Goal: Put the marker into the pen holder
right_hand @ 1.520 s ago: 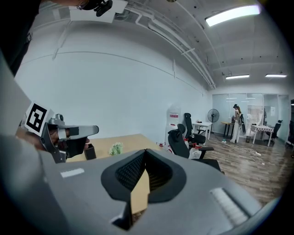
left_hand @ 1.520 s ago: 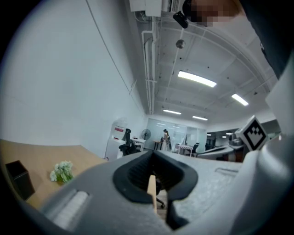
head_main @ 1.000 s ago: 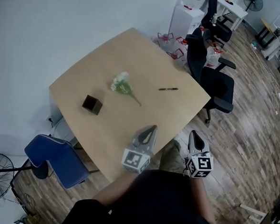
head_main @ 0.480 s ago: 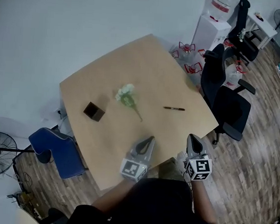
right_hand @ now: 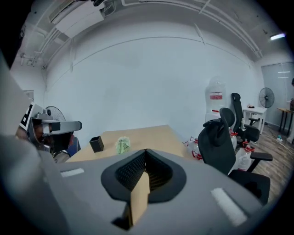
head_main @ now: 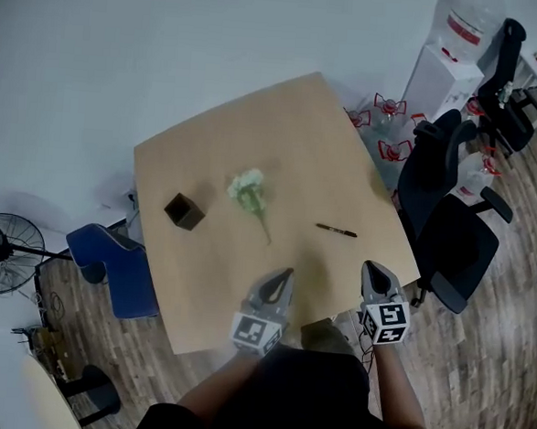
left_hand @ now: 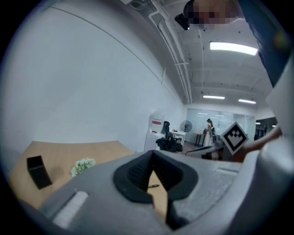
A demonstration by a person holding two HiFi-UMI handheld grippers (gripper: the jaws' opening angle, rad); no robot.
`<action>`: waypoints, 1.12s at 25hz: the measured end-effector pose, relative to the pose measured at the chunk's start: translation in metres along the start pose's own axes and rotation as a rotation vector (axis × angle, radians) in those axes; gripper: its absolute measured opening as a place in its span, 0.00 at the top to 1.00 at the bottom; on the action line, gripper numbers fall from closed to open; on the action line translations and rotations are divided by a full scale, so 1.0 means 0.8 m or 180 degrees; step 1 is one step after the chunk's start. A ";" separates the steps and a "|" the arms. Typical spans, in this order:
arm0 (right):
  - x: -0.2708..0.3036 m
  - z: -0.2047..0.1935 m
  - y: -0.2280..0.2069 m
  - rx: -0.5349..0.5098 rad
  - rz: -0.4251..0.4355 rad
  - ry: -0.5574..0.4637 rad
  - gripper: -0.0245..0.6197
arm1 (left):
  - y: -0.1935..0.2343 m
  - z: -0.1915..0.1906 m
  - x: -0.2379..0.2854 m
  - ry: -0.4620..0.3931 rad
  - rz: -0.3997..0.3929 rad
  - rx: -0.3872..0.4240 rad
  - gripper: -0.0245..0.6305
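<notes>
While left gripper (head_main: pixel 285 273) and right gripper (head_main: pixel 372 266) were clenched empty, either risked knocking thin dark marker (head_main: pixel 336 229) farther from black square pen holder (head_main: pixel 184 210).

Near strip: I'm seeing the worktop (head_main: pixel 210 283) lying bare up to the marker (head_main: pixel 336 229) | Middle: flower sprig (head_main: pixel 250 192) is sitting between marker and pen holder (head_main: pixel 184 211), blocking the straight path | Right edge: black chair (head_main: pixel 452 236) is crowding it
</notes>
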State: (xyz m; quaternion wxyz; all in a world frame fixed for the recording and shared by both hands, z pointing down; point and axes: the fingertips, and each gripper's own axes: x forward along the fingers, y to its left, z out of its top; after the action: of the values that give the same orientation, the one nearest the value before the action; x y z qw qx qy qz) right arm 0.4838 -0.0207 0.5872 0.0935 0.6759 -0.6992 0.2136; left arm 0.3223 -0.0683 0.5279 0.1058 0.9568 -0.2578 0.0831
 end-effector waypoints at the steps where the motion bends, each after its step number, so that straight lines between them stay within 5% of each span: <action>1: 0.008 -0.002 -0.007 -0.0034 0.0057 0.0041 0.97 | 0.000 -0.002 0.004 0.0009 0.0059 -0.0008 0.96; 11: 0.086 -0.027 -0.042 -0.0370 0.0578 0.0431 0.97 | 0.008 -0.013 0.035 0.0032 0.0546 -0.0107 0.96; 28: 0.214 -0.126 -0.036 -0.1222 0.1056 0.1420 0.86 | 0.030 -0.035 0.070 -0.0019 0.0676 -0.0402 0.96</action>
State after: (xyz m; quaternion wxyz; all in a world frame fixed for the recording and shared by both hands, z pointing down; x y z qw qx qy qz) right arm 0.4846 -0.1331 0.7536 0.3338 0.4595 -0.7894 0.2330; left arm 0.3549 -0.1079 0.5707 0.1557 0.9158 -0.3627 0.0746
